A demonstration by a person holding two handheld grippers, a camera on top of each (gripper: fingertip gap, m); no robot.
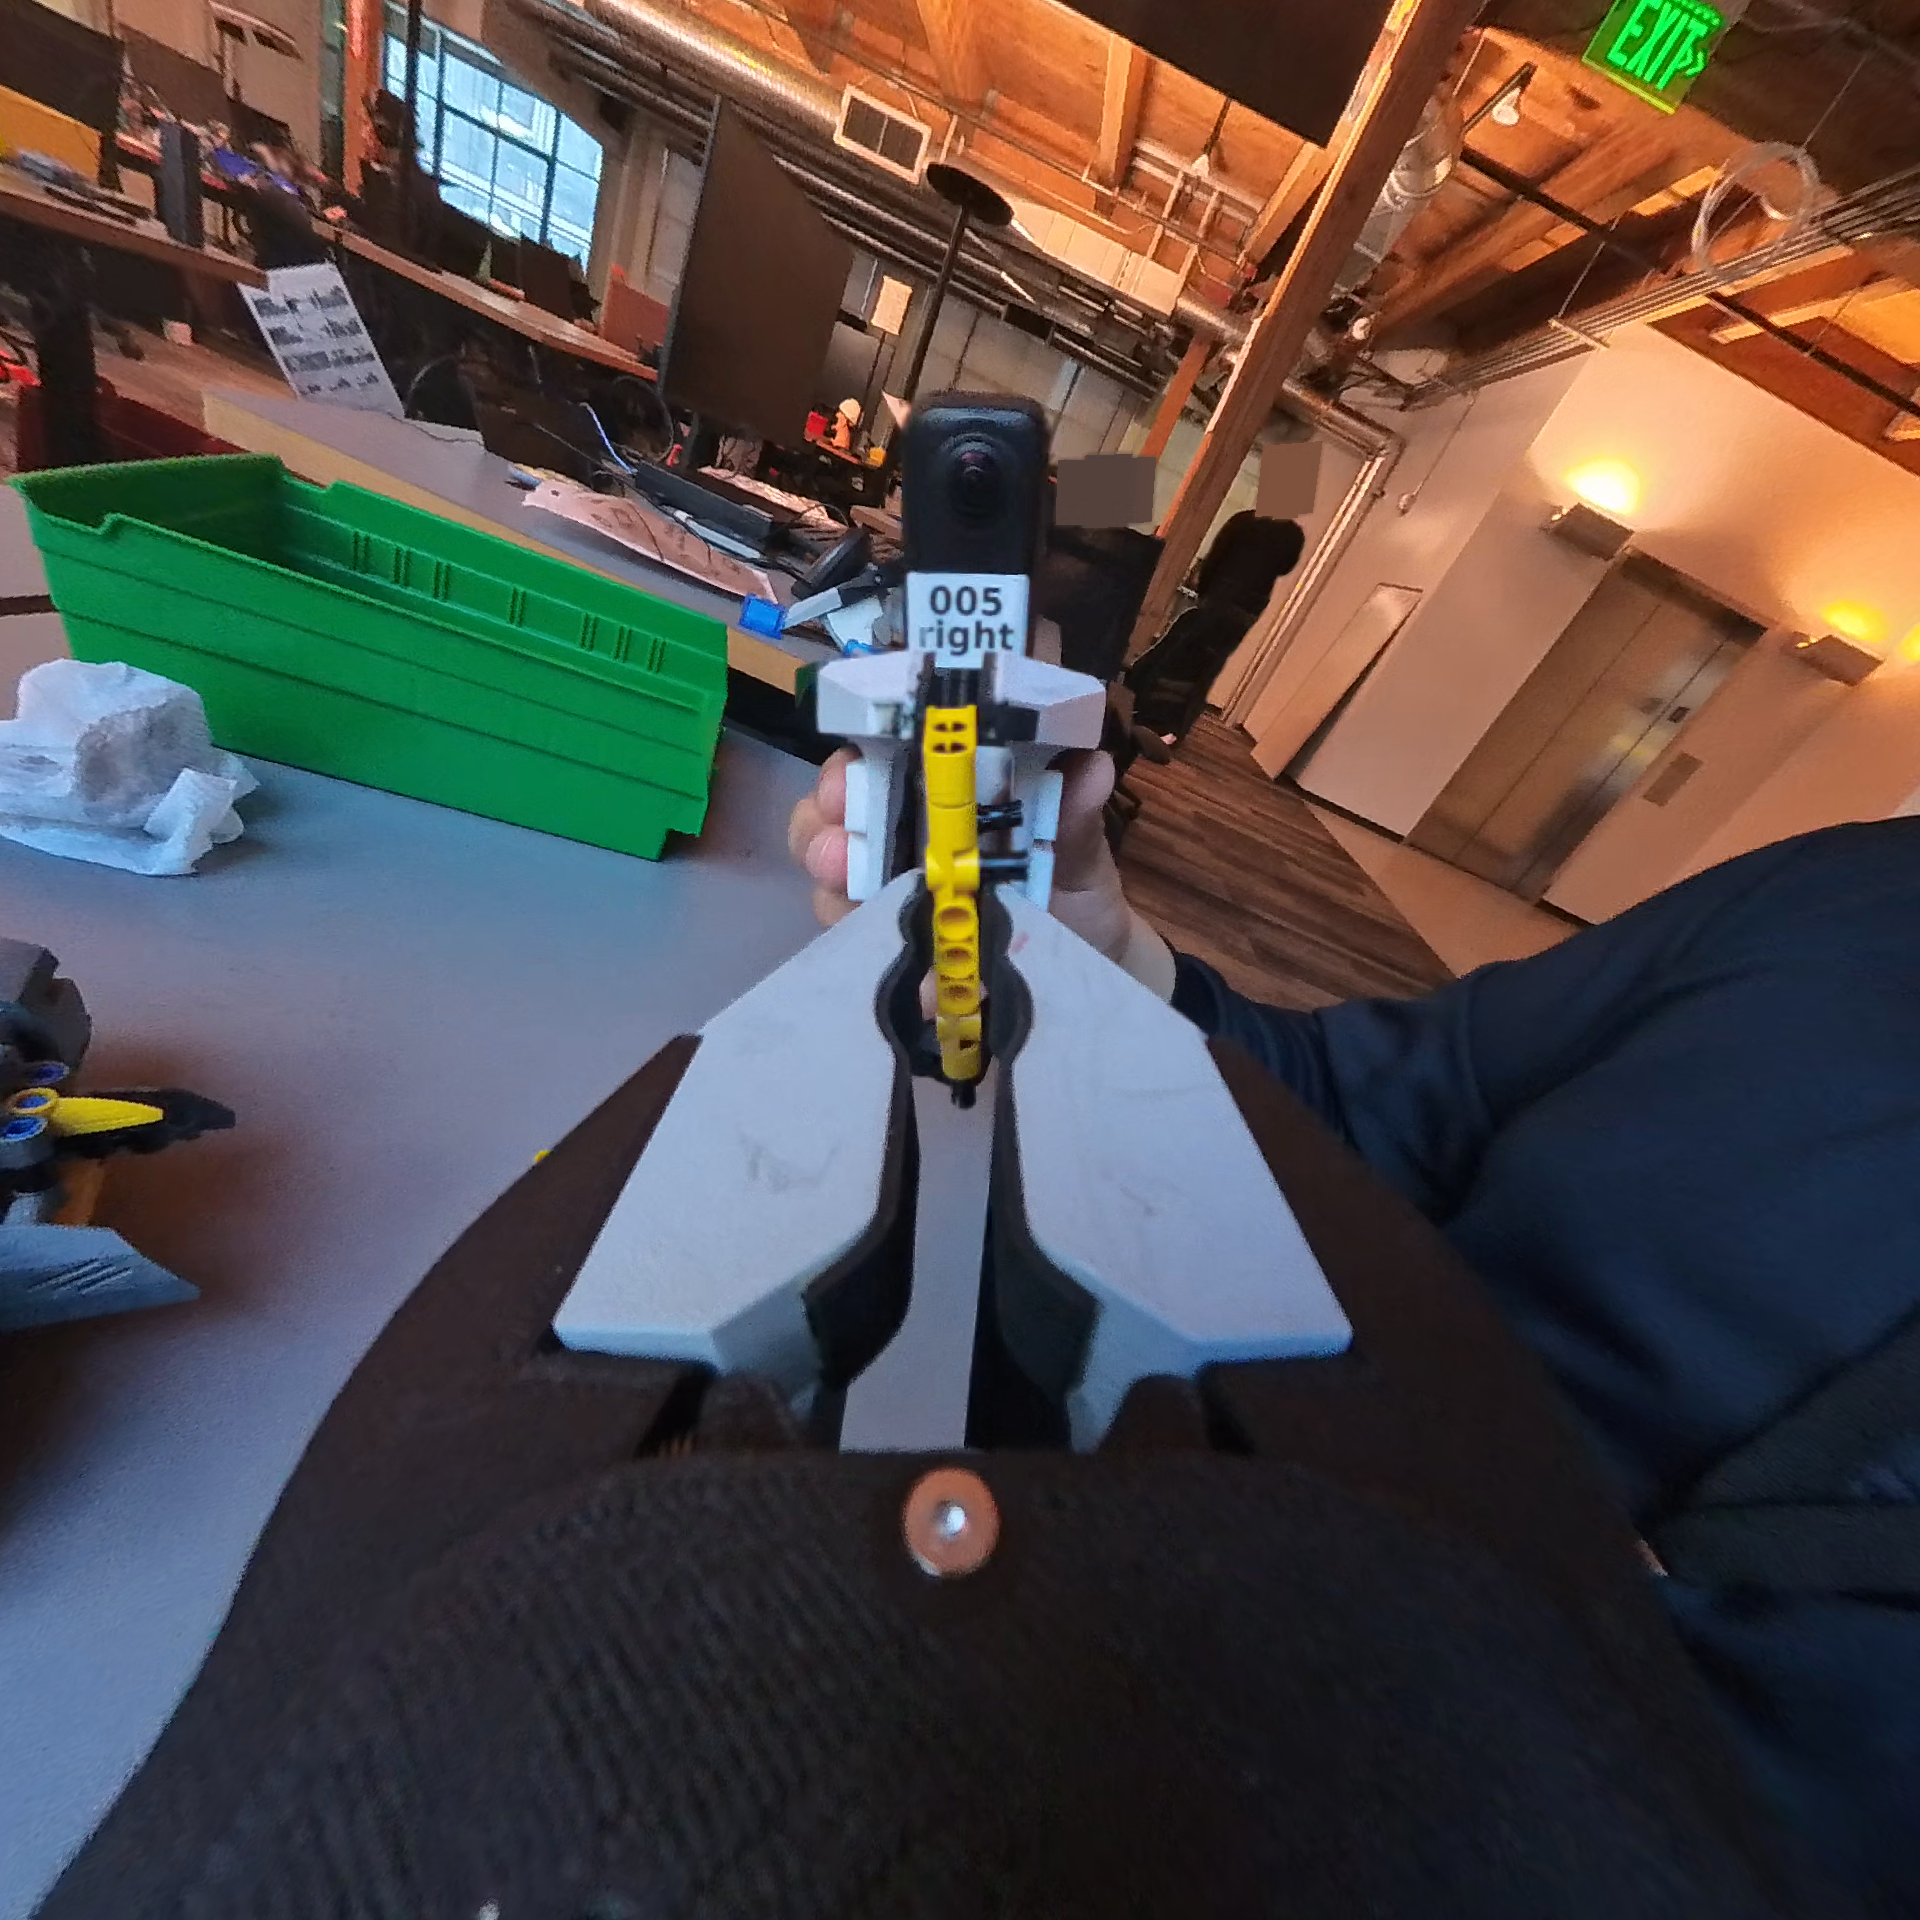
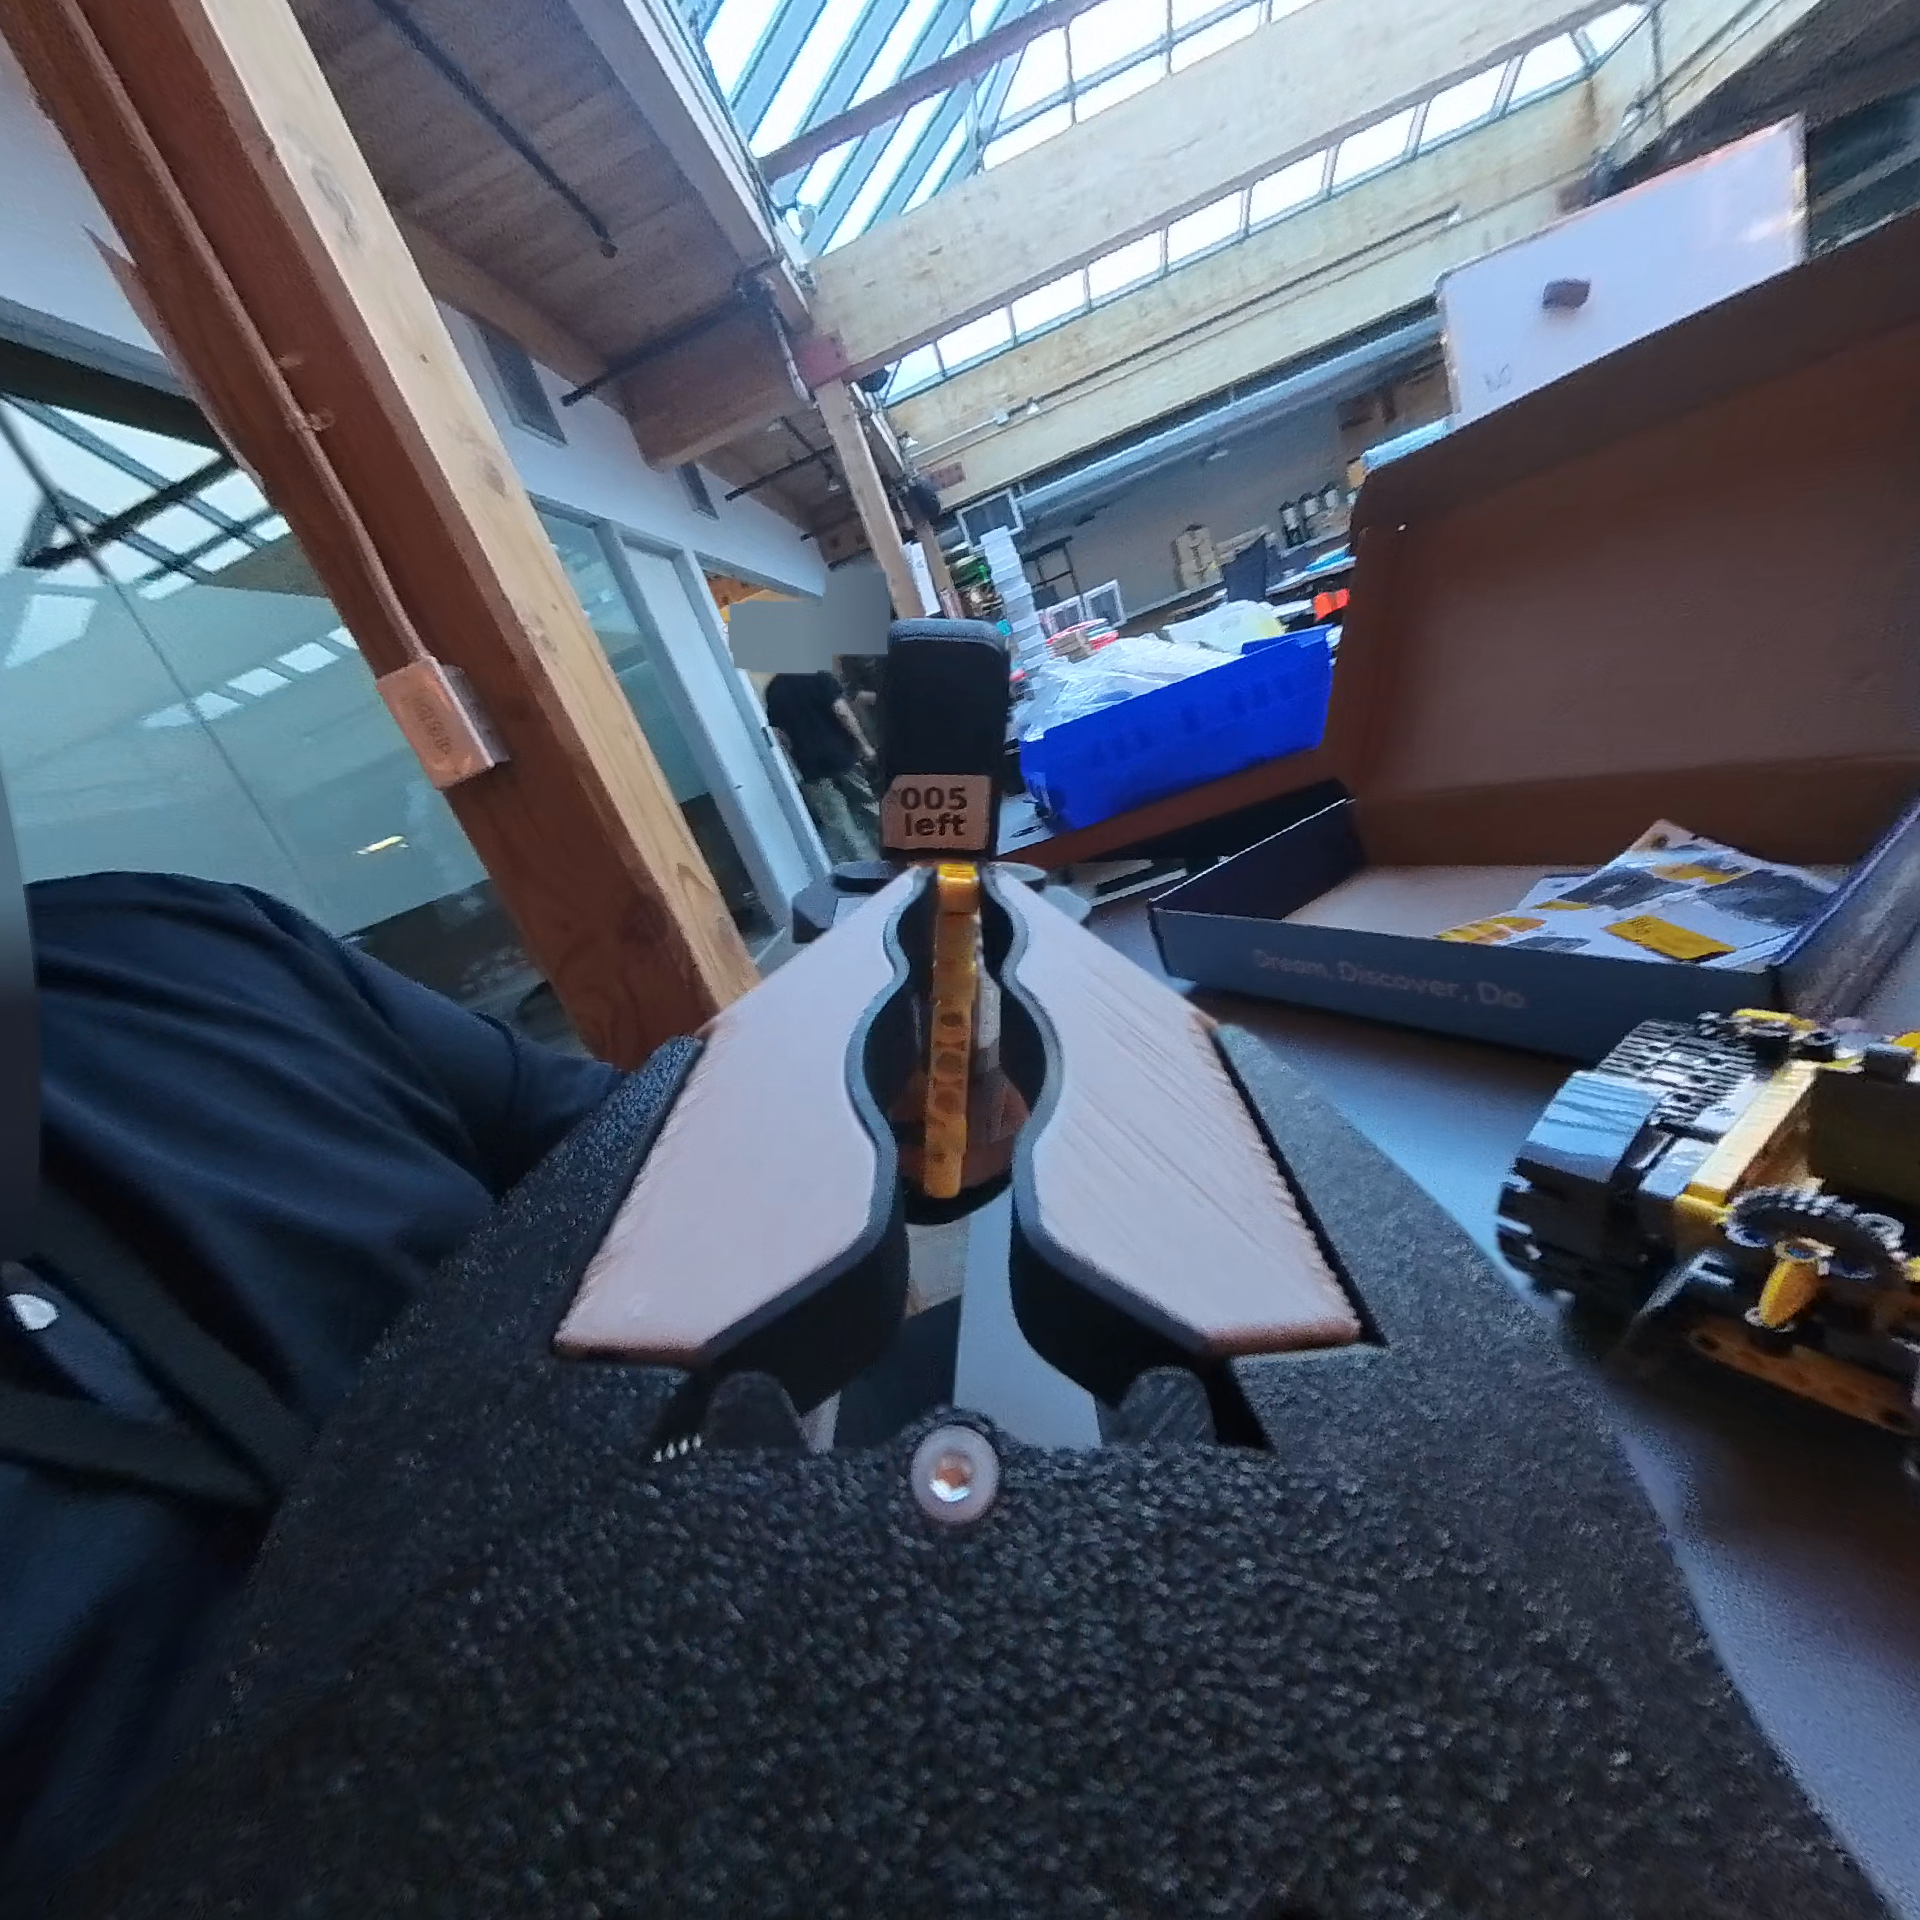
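My two wrist cameras face each other at close range above the table (image 1: 436, 997), sharing the yellow beam (image 1: 954, 935) (held between them).

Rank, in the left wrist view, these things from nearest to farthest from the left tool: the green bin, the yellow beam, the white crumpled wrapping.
1. Yellow beam: between the tips of the left tool, straight ahead.
2. White crumpled wrapping: on the table, far left.
3. Green bin: behind the wrapping, left of centre.
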